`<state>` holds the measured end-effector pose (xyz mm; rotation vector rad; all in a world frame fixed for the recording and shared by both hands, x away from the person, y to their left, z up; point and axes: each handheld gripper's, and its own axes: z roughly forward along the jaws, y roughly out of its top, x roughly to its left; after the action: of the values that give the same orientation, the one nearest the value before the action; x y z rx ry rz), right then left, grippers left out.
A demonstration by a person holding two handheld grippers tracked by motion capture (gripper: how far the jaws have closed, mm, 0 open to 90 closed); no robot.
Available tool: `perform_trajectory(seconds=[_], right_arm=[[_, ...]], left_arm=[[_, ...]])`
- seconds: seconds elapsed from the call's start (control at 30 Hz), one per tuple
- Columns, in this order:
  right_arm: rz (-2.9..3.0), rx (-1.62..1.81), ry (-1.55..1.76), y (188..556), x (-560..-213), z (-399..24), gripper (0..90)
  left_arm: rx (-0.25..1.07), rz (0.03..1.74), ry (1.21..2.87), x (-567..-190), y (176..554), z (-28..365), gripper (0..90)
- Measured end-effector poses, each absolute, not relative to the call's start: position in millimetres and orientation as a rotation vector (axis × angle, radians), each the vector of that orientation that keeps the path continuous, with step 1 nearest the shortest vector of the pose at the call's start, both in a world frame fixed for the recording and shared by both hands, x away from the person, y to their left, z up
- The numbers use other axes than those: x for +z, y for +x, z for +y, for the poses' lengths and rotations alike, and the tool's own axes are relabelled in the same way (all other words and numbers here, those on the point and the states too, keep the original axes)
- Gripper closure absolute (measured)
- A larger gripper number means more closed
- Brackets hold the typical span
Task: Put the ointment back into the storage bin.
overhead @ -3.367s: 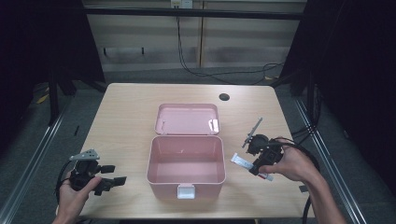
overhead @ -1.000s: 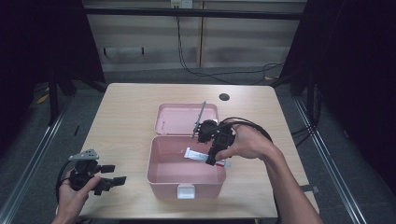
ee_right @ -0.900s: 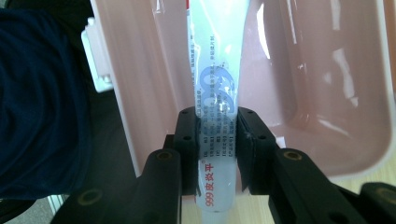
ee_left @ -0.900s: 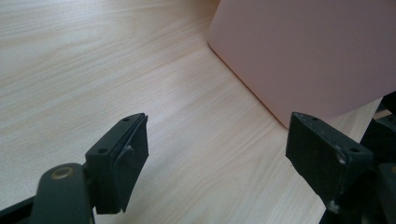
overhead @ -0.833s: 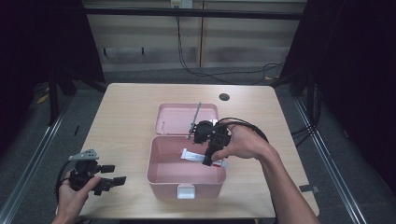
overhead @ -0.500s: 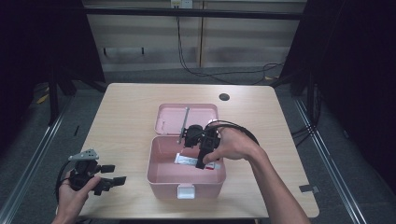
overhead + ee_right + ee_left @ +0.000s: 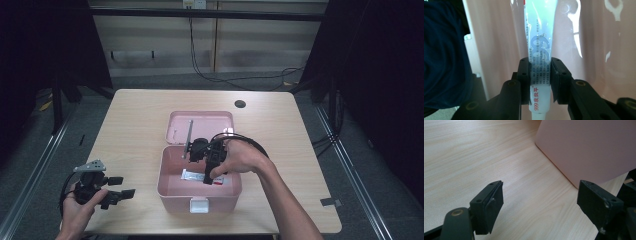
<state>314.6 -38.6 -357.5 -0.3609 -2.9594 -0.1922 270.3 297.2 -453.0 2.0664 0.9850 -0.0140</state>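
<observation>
Nearby, open pink box (image 7: 172,186), lid (image 7: 200,126) behind, wooden table (image 7: 135,130)

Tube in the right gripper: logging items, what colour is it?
White tube with blue and red print; right gripper view.

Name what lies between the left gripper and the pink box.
Only bare wooden table lies between the open left gripper and the pink box, as the left gripper view shows.

Lab: dark curtains (image 7: 45,45); bare table (image 7: 135,125)
</observation>
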Motion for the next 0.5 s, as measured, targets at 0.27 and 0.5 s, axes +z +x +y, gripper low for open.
perform_trajectory(seconds=[0.27, 0.5], right_arm=[[-2.953, -0.148, -0.328, 315.6, -371.9, -26.9, 72.3], [-2.941, -0.127, -0.314, 316.3, -380.9, -23.6, 72.3]], left_arm=[[-0.016, 0.984, 2.067, -453.0, 270.2, 297.1, 21.0], [-0.013, 0.987, 2.067, -453.1, 270.3, 297.0, 21.0]])
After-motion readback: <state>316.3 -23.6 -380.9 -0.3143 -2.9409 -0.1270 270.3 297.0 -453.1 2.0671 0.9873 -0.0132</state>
